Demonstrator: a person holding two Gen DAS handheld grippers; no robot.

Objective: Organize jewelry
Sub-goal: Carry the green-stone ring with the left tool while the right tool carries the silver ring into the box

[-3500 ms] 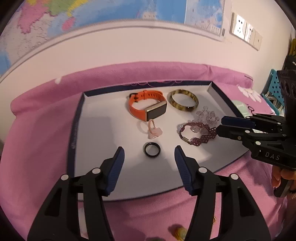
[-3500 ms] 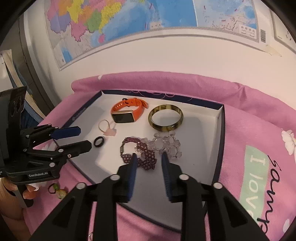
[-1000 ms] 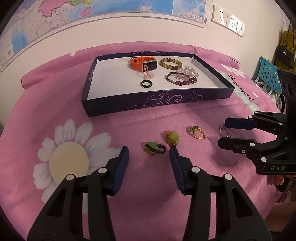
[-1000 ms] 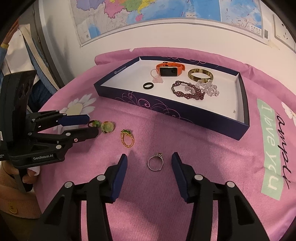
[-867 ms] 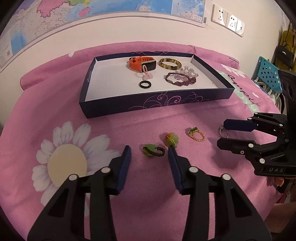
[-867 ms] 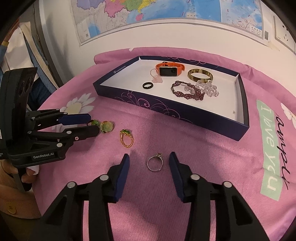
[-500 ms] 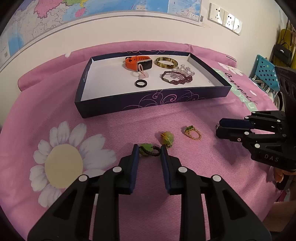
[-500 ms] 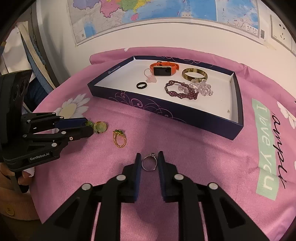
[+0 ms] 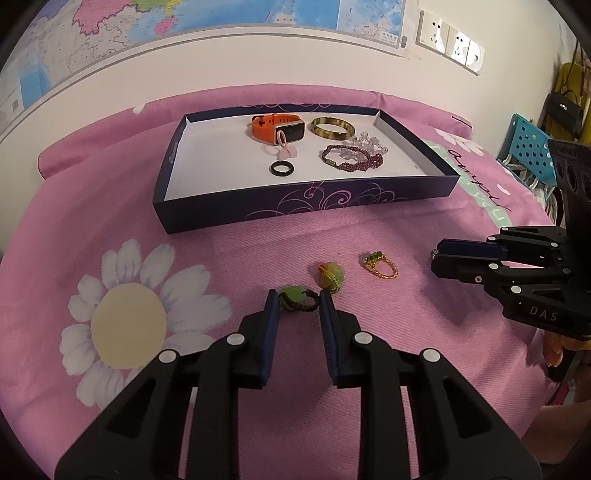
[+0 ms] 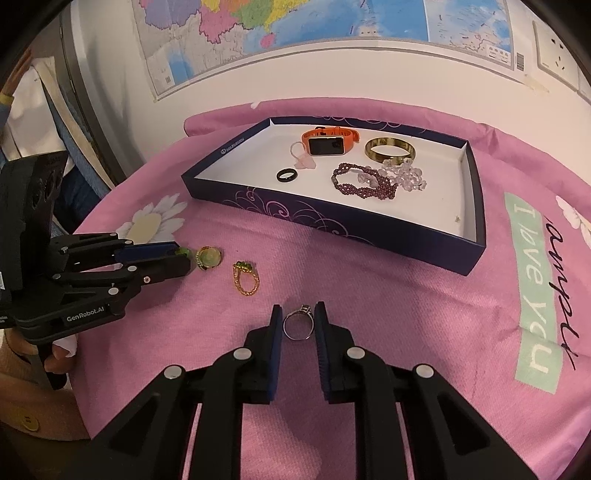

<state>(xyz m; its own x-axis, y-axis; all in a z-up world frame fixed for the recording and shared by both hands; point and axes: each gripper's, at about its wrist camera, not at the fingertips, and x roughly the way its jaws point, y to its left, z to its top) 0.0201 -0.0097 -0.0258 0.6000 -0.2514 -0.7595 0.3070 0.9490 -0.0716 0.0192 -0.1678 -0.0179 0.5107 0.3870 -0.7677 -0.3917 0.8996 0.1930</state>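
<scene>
My left gripper point(image 9: 295, 301) has its pads closed against a dark ring with a green stone point(image 9: 298, 297) on the pink cloth. My right gripper point(image 10: 298, 317) has its pads closed against a silver ring point(image 10: 297, 325). Between them lie a pale green beaded ring point(image 9: 331, 274) and a gold ring with a green stone point(image 9: 380, 264). The navy tray point(image 9: 295, 205) behind holds an orange watch point(image 9: 277, 127), a gold bangle point(image 9: 331, 128), a black ring point(image 9: 282, 168), a pink ring point(image 9: 284, 147), and purple point(image 9: 351, 158) and clear bracelets point(image 9: 369, 142).
A pink floral cloth point(image 9: 122, 306) covers the round table. A wall with a map point(image 9: 184, 33) stands behind the tray. A blue perforated box point(image 9: 532, 155) is at the far right. A person's hand point(image 10: 59, 350) holds the left gripper.
Both grippers came back from the tray to the loose rings near the table's front. Each has narrowed its fingers around a ring.
</scene>
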